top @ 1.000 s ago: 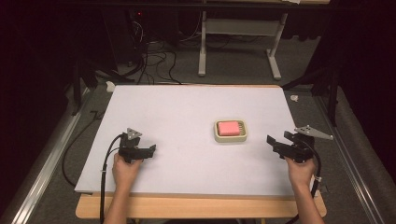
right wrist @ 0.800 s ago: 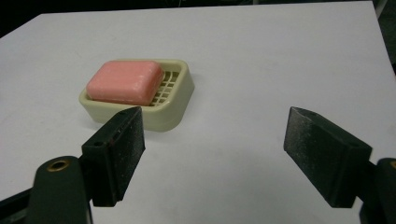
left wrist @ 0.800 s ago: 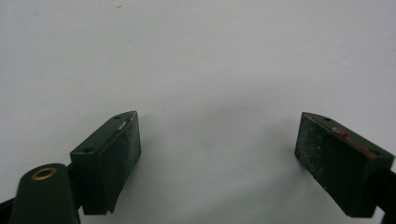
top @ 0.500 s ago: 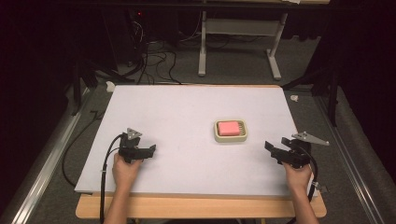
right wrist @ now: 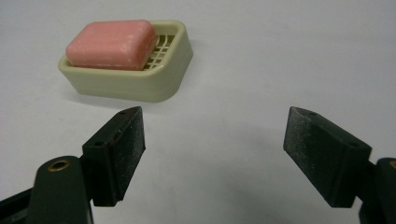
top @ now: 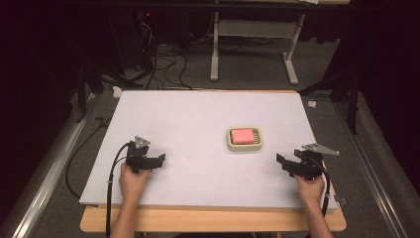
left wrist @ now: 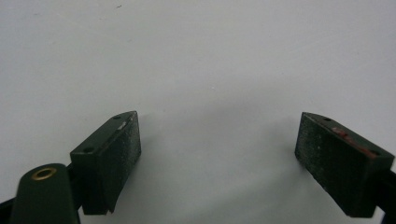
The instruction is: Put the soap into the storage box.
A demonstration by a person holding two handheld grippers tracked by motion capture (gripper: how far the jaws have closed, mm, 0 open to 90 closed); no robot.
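Both grippers sat low in the high view, my left gripper (top: 159, 159) at lower left and my right gripper (top: 282, 162) at lower right, each with jaws spread apart and nothing between them. In the left gripper view, bare white tabletop (left wrist: 210, 60) lay between the two pads (left wrist: 337, 161). The pink soap (top: 242, 136) lay in its cream soap dish (top: 244, 148) right of centre in the high view, well apart from both tools; in the right gripper view the soap (right wrist: 112, 44) and dish (right wrist: 140, 86) stood at upper left, ahead of my jaws and off their centre line. I judged the step to be the reach for the soap with my right tool. To do it well I needed to swing toward the upper left until the bar sat centred between the pads, come in above the dish rim, and close across the bar's short sides, firmly but not hard, since soap slips and dents
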